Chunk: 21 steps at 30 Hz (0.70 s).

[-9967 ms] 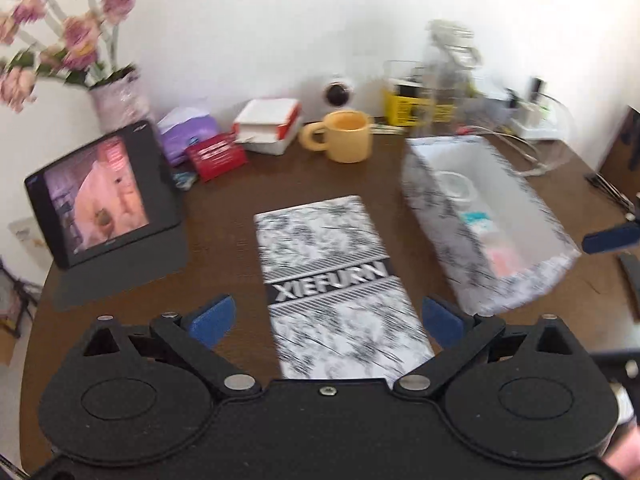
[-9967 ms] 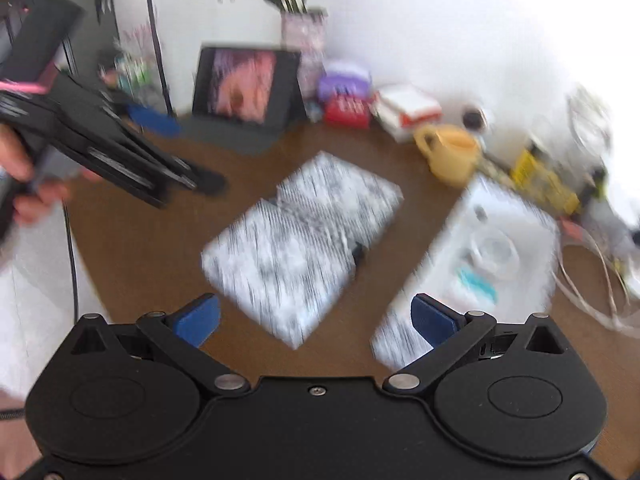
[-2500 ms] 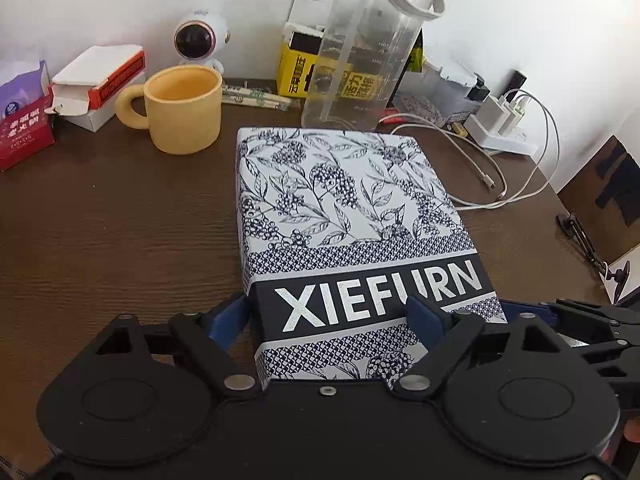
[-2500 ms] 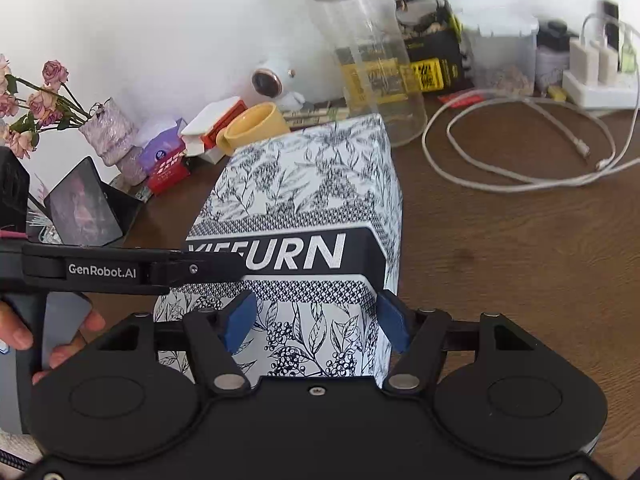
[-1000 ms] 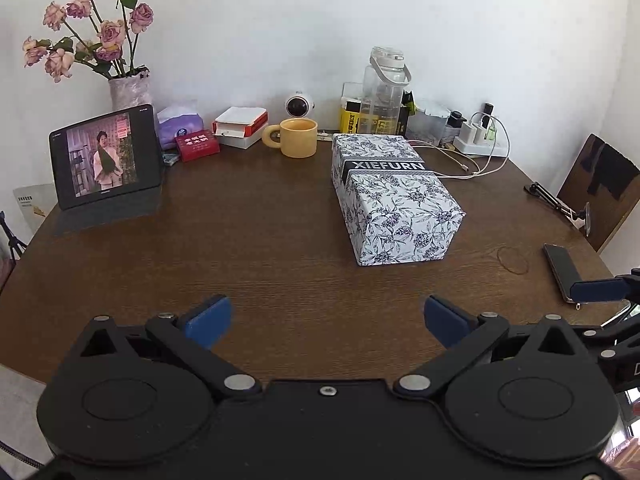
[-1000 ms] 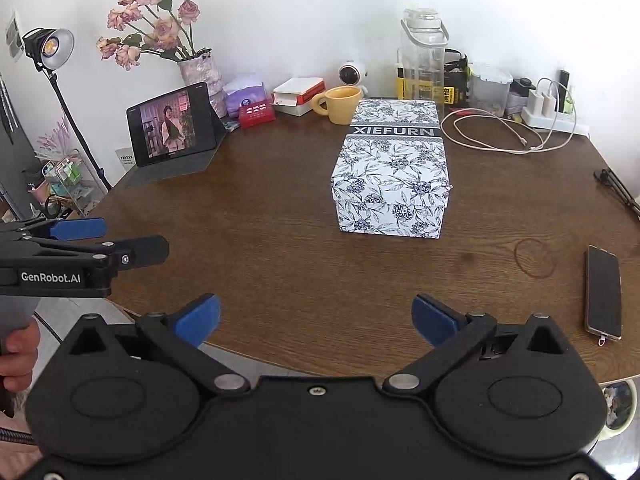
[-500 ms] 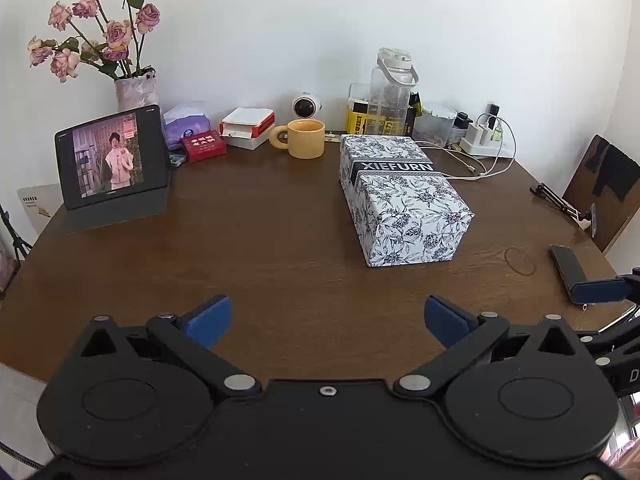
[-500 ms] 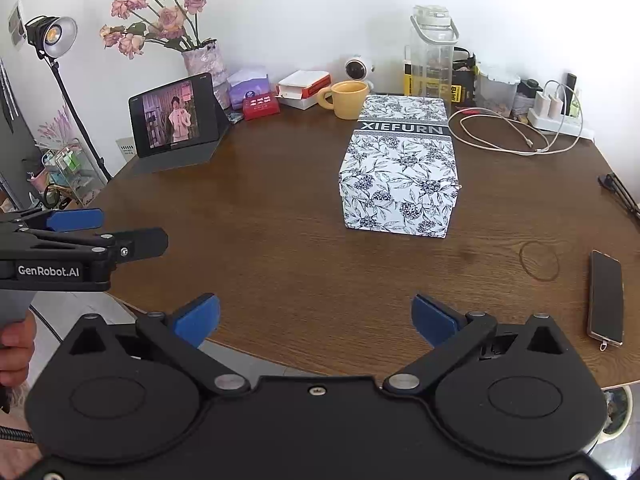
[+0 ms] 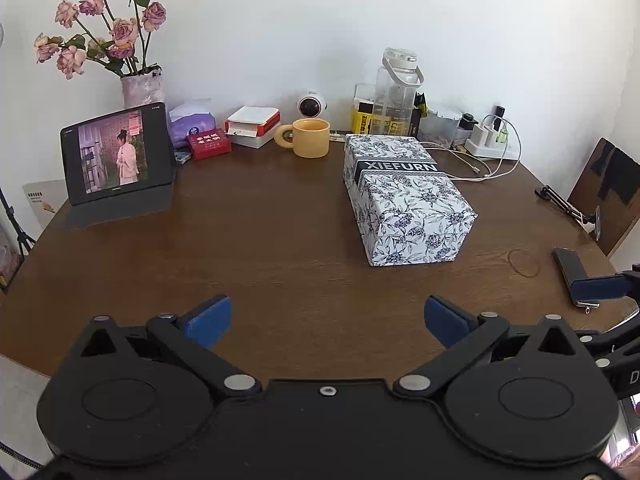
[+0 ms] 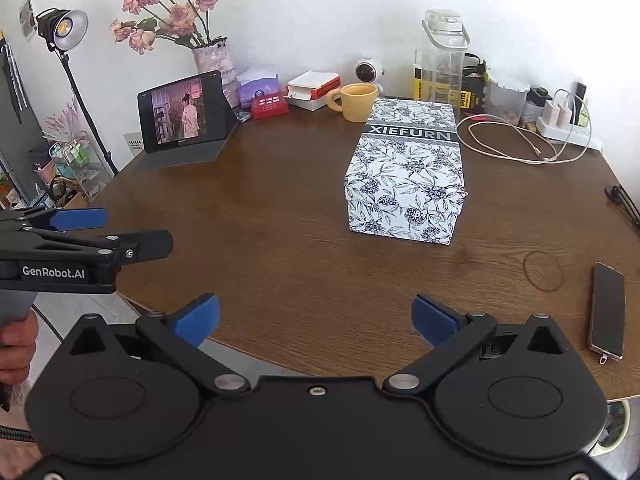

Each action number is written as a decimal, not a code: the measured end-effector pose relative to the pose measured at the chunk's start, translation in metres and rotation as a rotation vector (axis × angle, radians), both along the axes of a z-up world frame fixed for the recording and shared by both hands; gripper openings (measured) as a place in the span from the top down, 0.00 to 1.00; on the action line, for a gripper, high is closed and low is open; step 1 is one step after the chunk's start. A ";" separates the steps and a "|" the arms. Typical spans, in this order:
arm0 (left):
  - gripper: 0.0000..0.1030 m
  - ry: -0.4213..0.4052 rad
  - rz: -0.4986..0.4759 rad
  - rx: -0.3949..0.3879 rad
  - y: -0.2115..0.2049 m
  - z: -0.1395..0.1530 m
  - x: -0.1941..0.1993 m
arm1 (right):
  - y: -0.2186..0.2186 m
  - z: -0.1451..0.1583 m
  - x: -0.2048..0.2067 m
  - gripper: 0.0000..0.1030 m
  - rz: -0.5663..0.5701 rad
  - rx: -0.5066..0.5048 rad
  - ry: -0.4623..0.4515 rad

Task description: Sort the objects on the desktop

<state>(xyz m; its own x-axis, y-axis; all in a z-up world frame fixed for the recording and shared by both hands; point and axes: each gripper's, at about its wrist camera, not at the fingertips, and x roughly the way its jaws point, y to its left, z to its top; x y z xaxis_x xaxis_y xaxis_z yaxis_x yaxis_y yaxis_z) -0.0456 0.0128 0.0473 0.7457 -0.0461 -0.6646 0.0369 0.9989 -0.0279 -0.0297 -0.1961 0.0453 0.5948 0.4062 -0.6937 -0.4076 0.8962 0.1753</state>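
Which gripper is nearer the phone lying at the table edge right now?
Right. The right gripper hovers open over the near table edge, with the phone just off its right finger. The left gripper, also open, sits further left, with the right gripper between it and the phone.

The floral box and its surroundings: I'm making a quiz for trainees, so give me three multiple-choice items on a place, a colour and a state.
1. Where is the phone?
A. on the table's right side, near the edge
B. on top of the box
C. leaning on the vase

2. What colour is the mug?
A. green
B. yellow
C. black

3. How is the floral box?
A. open, lid beside it
B. lidded, standing free on the table
C. held between a gripper's fingers

Answers:
1 A: it lies flat, right of the box.
2 B: the yellow mug stands behind the box.
3 B: the lid is on; left gripper and right gripper are both open and apart from it.
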 end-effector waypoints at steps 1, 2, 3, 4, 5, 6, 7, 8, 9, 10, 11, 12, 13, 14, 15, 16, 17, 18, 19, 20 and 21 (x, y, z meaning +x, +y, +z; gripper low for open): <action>0.00 -0.001 -0.001 0.001 -0.001 0.000 0.000 | -0.001 0.000 0.000 0.00 0.000 0.001 0.000; 0.00 -0.001 -0.001 0.002 -0.002 0.000 -0.001 | -0.001 0.000 0.000 0.00 -0.001 0.002 0.001; 0.00 -0.002 -0.002 0.003 -0.002 0.000 -0.001 | -0.002 -0.001 -0.001 0.00 -0.002 0.003 0.001; 0.00 -0.003 -0.002 0.004 -0.003 0.001 -0.001 | -0.002 -0.001 -0.001 0.00 -0.002 0.004 0.002; 0.00 -0.004 -0.003 0.005 -0.004 0.001 -0.001 | -0.003 -0.001 -0.001 0.00 -0.003 0.005 0.002; 0.00 -0.004 -0.004 0.006 -0.005 0.001 -0.002 | -0.004 -0.001 -0.001 0.00 -0.003 0.005 0.002; 0.00 -0.005 -0.004 0.007 -0.006 0.001 -0.002 | -0.004 -0.001 -0.001 0.00 -0.004 0.006 0.003; 0.00 -0.004 -0.005 0.007 -0.005 0.001 -0.001 | -0.005 -0.001 -0.001 0.00 -0.004 0.007 0.003; 0.00 -0.003 -0.008 0.006 -0.004 0.000 0.000 | -0.005 -0.002 -0.002 0.00 -0.005 0.008 0.004; 0.00 -0.001 -0.009 0.005 -0.003 0.000 0.001 | -0.006 -0.002 -0.002 0.00 -0.005 0.008 0.004; 0.00 0.000 -0.010 0.005 -0.003 0.000 0.002 | -0.006 -0.002 -0.002 0.00 -0.006 0.008 0.005; 0.00 0.001 -0.010 0.005 -0.004 0.000 0.002 | -0.006 -0.002 -0.002 0.00 -0.006 0.008 0.006; 0.00 0.001 -0.010 0.005 -0.004 0.000 0.002 | -0.007 -0.003 -0.003 0.00 -0.006 0.008 0.006; 0.00 0.002 -0.010 0.005 -0.004 0.000 0.002 | -0.007 -0.003 -0.003 0.00 -0.007 0.009 0.007; 0.00 0.002 -0.010 0.006 -0.004 0.000 0.001 | -0.007 -0.002 0.000 0.00 -0.006 0.008 0.008; 0.00 0.002 -0.010 0.006 -0.004 0.000 0.001 | -0.007 -0.002 0.001 0.00 -0.004 0.009 0.008; 0.00 0.002 -0.010 0.006 -0.004 -0.001 0.001 | -0.007 -0.002 0.000 0.00 -0.003 0.009 0.008; 0.00 0.003 -0.010 0.006 -0.004 -0.001 0.001 | -0.007 -0.002 0.000 0.00 -0.002 0.009 0.008; 0.00 0.004 -0.010 0.006 -0.004 -0.001 0.001 | -0.007 -0.002 0.000 0.00 -0.003 0.009 0.007; 0.00 0.004 -0.010 0.007 -0.004 -0.001 0.001 | -0.006 -0.002 0.000 0.00 -0.004 0.009 0.007; 0.00 0.004 -0.010 0.007 -0.004 -0.001 0.001 | -0.006 -0.002 0.000 0.00 -0.004 0.009 0.007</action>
<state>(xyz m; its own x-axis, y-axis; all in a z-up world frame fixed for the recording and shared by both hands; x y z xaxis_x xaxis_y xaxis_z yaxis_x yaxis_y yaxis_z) -0.0442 0.0085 0.0461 0.7427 -0.0493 -0.6678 0.0471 0.9987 -0.0213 -0.0295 -0.2026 0.0429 0.5914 0.4103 -0.6942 -0.4025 0.8962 0.1868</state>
